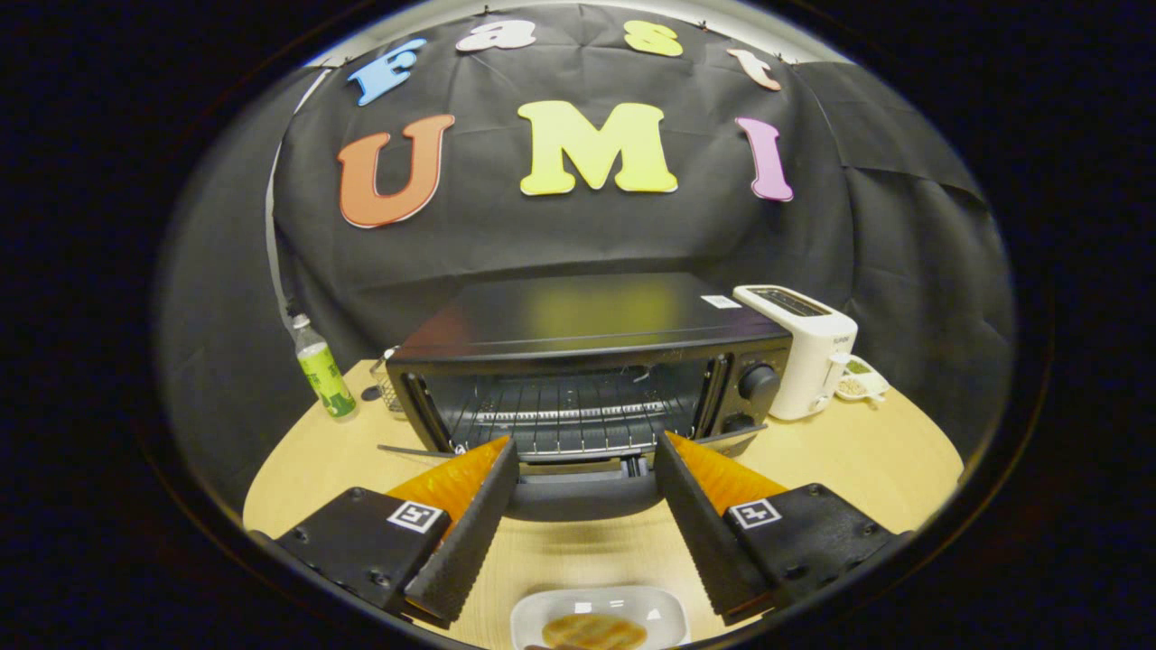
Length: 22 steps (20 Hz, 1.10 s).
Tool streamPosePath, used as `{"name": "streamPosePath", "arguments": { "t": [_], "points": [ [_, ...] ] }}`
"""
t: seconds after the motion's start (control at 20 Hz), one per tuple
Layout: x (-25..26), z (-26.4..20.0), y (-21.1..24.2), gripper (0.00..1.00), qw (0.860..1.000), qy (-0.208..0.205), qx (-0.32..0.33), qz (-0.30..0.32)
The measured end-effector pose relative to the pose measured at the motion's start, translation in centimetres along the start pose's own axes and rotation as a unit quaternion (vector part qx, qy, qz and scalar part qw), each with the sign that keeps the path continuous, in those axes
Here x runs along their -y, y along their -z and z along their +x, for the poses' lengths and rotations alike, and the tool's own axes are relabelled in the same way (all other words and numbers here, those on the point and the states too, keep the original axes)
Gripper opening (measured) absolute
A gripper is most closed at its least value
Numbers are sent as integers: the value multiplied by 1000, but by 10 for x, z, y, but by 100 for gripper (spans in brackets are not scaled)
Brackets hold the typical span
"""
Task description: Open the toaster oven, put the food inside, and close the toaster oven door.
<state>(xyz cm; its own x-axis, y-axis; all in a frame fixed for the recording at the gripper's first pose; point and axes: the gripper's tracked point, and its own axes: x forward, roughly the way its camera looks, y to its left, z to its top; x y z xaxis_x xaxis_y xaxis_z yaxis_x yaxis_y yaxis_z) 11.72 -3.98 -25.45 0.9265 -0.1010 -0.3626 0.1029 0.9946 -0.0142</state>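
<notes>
- Pale wooden worktop (858, 460) carries a black toaster oven (587, 370), its door dropped open.
- Gripper (585, 451) jaws spread wide, holding nothing.
- Round browned food (593, 631) lies on a white plate (664, 609) between them.

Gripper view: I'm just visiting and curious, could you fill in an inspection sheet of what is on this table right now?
Surface: light wooden table, round-edged.
Job's things: black toaster oven beyond the fingers, door folded down open, wire rack bare inside; white plate with a flat browned piece of food lies near, between the fingers.
Clutter: green-labelled bottle and a small wire basket to one side of the oven; white pop-up toaster and a small dish on the other side.
Gripper: gripper open, fingers spread wide, holding nothing, tips near the open door.
Cables: nothing seen.
Surroundings: black cloth wall behind the table.
</notes>
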Motion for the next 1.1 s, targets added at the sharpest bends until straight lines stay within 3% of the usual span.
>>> {"name": "streamPosePath", "arguments": {
  "t": [0.3, 0.7, 1.1],
  "points": [
    [3, -15, 32, 100, 1000, -13, -15, 0],
    [8, -24, 86, 100, 996, -6, -90, -8],
    [10, -23, 122, 100, 990, -12, -139, 25]
  ]
}}
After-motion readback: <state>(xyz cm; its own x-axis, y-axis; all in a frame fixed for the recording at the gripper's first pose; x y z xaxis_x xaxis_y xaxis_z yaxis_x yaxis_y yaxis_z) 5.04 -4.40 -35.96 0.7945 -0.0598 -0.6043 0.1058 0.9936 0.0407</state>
